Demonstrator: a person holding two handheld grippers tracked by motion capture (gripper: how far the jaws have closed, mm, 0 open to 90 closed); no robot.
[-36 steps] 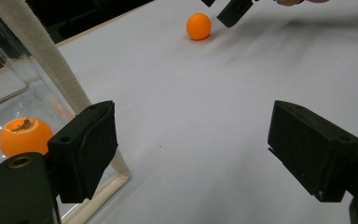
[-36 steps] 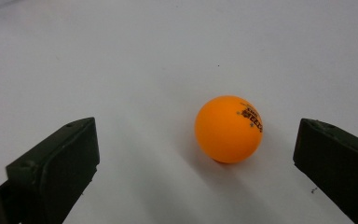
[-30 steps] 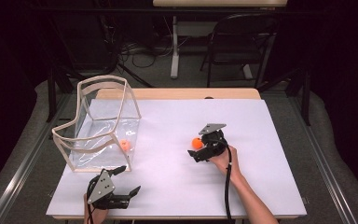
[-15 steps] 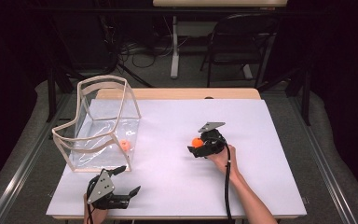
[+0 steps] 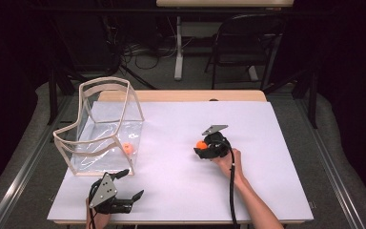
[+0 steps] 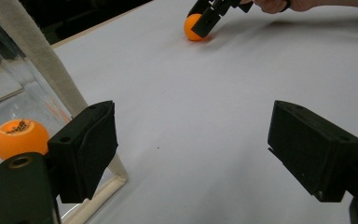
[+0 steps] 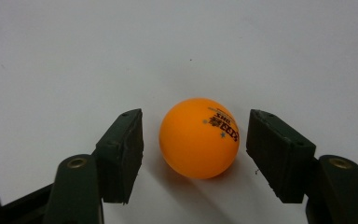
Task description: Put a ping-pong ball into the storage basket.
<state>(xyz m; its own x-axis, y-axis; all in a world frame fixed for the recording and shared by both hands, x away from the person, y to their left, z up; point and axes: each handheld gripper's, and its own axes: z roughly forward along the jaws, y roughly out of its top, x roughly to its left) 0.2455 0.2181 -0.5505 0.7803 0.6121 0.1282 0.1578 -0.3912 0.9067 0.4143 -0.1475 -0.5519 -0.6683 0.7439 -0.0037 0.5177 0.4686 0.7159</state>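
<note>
Standing at the table's (image 5: 276, 191) left side, a clear bin (image 5: 102, 131) with a pale frame is seen holding one orange ball (image 5: 127, 149), partly screened by its glossy wall. A second orange ball (image 7: 199, 137) lies on the white surface between the right gripper's (image 7: 193, 154) jaws, which have just been closing; narrow gaps remain on both sides, so nothing is gripped. The left gripper (image 6: 191, 158) is held wide open and empty near the bin's corner, its body cut off by the frame.

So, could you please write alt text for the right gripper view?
An orange ball with dark printed lettering sits on a white table between the right gripper's two black jaws, which have just been closing. A narrow gap shows on each side of it.
</note>
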